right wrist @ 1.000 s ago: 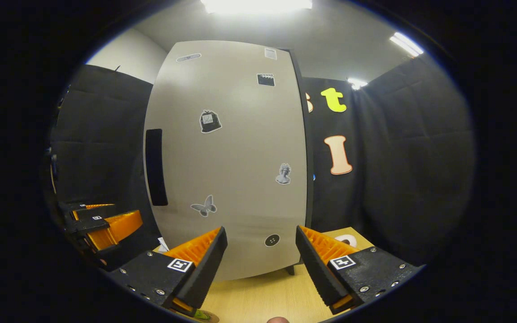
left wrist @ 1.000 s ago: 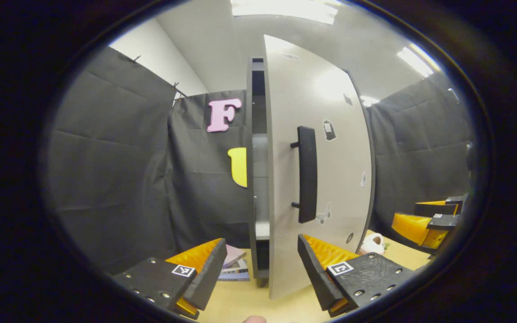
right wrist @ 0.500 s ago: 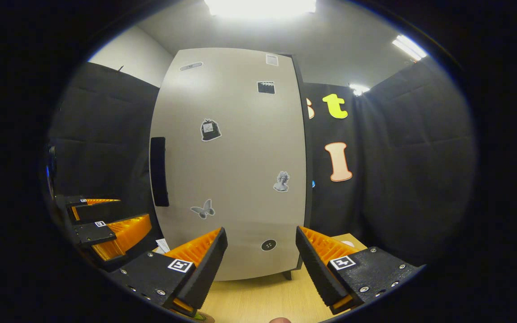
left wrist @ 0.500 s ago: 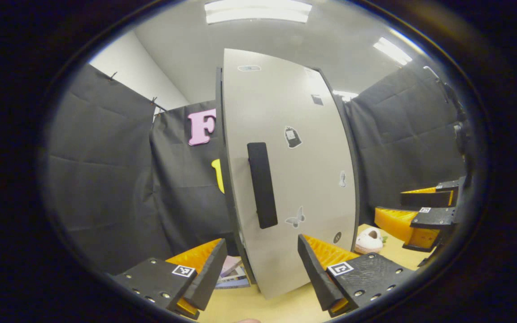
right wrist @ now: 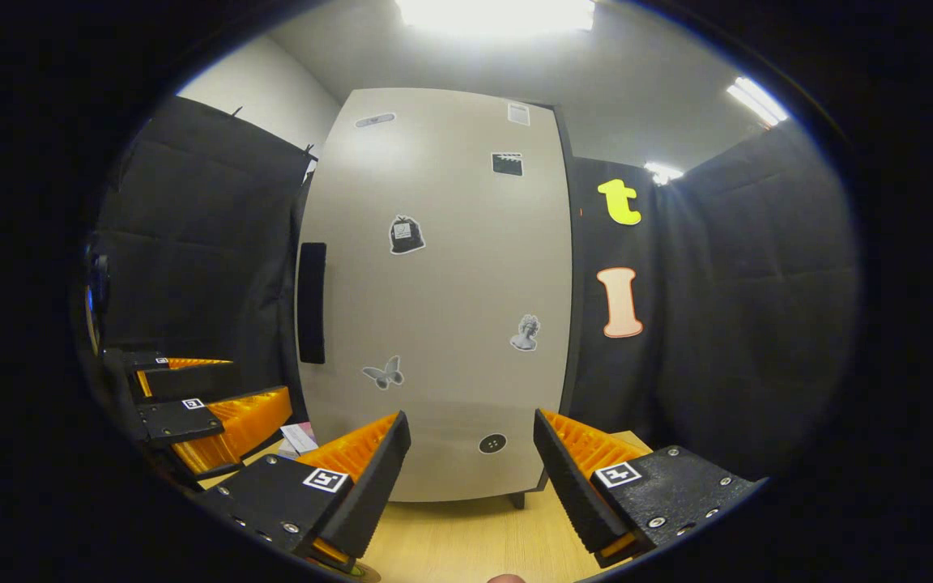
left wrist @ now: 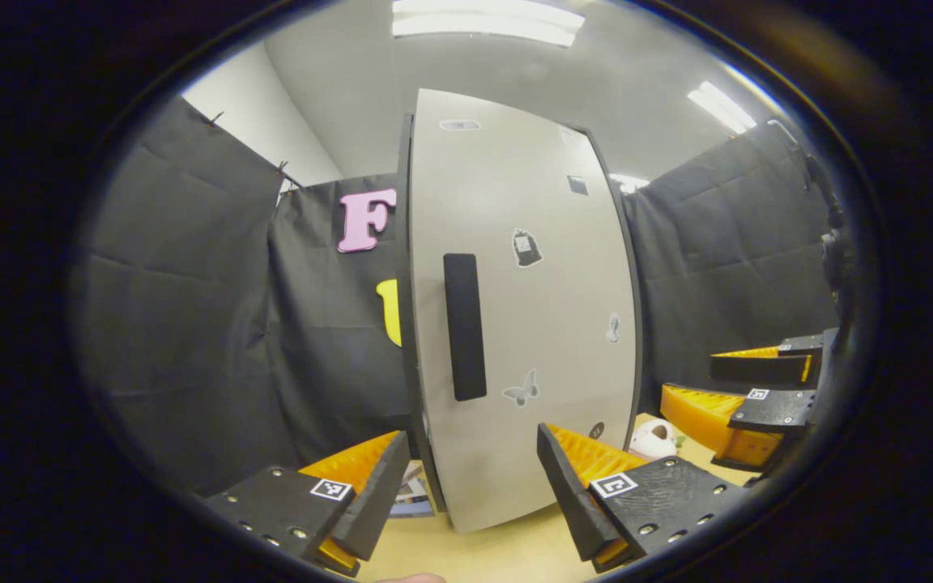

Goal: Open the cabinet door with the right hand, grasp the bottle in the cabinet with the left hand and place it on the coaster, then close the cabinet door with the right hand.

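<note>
The grey cabinet door (left wrist: 539, 324) with small stickers lies flat against the cabinet front, and its dark vertical handle (left wrist: 464, 326) faces me. My left gripper (left wrist: 470, 486) is open with nothing between its fingers, low in front of the door's bottom left corner. In the right gripper view the same door (right wrist: 442, 308) and handle (right wrist: 312, 304) stand straight ahead. My right gripper (right wrist: 470, 478) is open and holds nothing, a short way back from the door's lower edge. The inside of the cabinet is hidden.
The cabinet stands on a light wooden table (right wrist: 466, 538). Books or papers (left wrist: 414, 495) lie left of the cabinet's foot. A small white object (left wrist: 653, 439) sits on the table to its right. Each view has the other gripper at its side.
The door stood ajar with the cabinet's inside edge showing; it has swung flat against the cabinet. The right gripper has drawn back a little, and both stayed open.
</note>
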Action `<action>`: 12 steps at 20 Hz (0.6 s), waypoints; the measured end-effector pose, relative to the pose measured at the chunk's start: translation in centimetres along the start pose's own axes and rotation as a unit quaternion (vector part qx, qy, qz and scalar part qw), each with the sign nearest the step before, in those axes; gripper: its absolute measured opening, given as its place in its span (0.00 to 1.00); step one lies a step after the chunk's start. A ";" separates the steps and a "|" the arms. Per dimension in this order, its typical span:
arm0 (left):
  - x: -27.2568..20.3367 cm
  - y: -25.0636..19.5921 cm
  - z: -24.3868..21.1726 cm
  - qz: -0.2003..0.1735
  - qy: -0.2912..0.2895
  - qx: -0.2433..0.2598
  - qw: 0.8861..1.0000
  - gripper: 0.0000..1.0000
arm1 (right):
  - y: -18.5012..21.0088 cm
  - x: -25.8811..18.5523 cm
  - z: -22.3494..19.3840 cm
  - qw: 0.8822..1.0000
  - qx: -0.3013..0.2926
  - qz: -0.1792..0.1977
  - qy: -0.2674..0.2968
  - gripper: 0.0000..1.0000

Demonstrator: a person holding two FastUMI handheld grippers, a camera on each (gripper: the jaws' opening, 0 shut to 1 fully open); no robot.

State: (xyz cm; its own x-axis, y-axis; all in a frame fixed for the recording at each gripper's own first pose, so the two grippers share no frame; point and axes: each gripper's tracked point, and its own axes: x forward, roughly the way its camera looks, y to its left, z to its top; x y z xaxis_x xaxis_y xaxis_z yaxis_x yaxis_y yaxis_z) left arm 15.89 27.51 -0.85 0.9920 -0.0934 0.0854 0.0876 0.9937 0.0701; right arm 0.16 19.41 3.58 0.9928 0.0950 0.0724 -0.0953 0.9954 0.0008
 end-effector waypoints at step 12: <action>1.1 1.1 -0.3 0.012 -0.001 -0.018 1.000 0.90 | -1.0 0.2 0.3 1.000 0.022 -0.022 0.000 0.95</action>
State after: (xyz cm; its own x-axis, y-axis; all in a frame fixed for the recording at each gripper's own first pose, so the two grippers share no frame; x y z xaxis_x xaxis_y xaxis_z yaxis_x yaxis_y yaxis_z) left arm 17.06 28.52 -0.97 0.9935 -0.0704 0.0894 0.0678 0.9972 0.0319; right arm 0.40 18.42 3.91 0.9962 0.0508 0.0706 -0.0543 0.9974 0.0474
